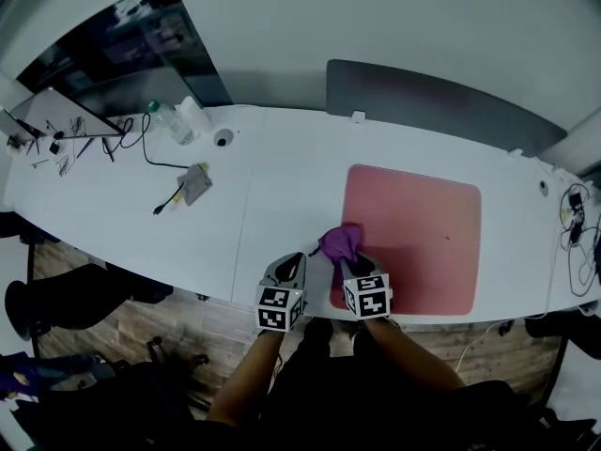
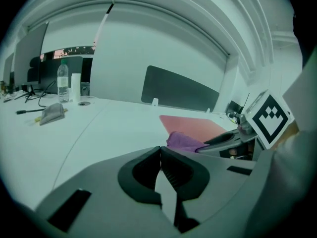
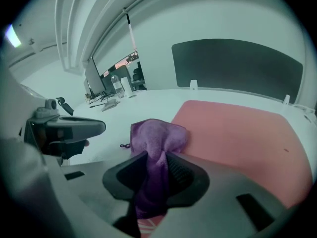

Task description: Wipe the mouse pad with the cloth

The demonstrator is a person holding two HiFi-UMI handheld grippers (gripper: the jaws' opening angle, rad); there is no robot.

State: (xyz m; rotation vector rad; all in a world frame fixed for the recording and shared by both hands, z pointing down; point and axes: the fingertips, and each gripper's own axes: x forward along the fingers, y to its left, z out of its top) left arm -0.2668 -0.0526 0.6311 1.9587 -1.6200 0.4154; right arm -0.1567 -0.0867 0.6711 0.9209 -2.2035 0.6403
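The head view looks steeply down on the table (image 1: 282,205); both gripper views sit low, facing across it, sharing the pad (image 1: 413,233).

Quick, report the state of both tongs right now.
Left tongs: closed, nothing between them.
Right tongs: closed on the purple cloth.

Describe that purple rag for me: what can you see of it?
The purple cloth looks like soft, fuzzy microfibre, bunched into a crumpled wad rather than spread flat. The right tool is shut on its near part, pinching a fold between the two jaws, with some fabric hanging below them. Its free part seems to rest across the left edge of the pink mouse pad, partly on the white table. A small loop sticks out on its left side.
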